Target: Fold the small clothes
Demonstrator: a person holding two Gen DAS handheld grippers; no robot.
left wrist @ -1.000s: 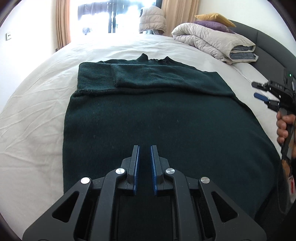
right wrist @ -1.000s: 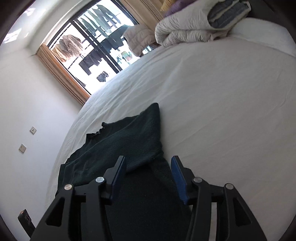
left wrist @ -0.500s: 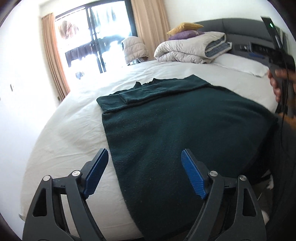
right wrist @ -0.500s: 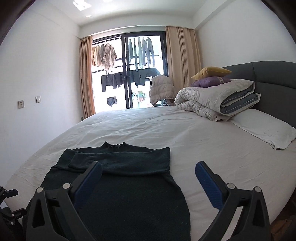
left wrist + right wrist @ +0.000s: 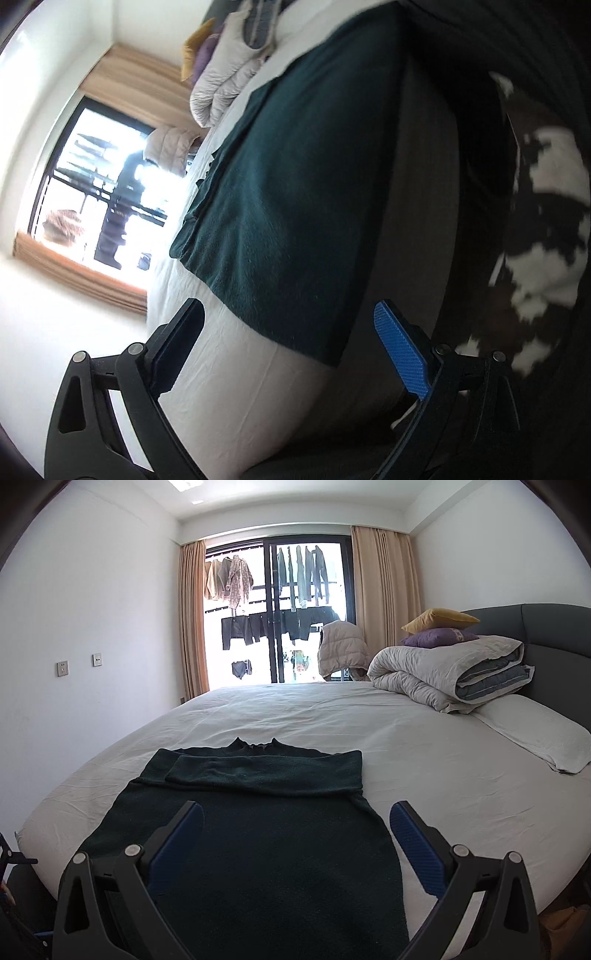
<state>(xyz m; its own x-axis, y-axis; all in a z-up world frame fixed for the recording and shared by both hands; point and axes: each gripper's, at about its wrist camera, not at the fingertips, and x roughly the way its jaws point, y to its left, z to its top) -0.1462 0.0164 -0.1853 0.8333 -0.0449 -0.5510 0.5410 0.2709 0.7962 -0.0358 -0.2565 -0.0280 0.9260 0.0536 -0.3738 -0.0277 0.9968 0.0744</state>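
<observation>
Spreading wider, the left gripper (image 5: 291, 354) has nothing between its jaws; it hangs off the bed's near edge beside the sweater's hem corner. The right gripper (image 5: 295, 834) stands fully open and empty above the dark green sweater (image 5: 258, 834), which lies flat on the bed (image 5: 443, 768), sleeves folded across the chest, hem draped over the near edge. Pinching sheet along with knit would likely drag the fold crooked; uneven lifts could spill the sleeves.

Both units are the same build: the left hand-held gripper (image 5: 288, 350) and right hand-held gripper (image 5: 295, 829) have matte black angular arms with triangular cutouts, silver round screws at the pivots, and ribbed blue pads (image 5: 400, 354) inside each finger.
</observation>
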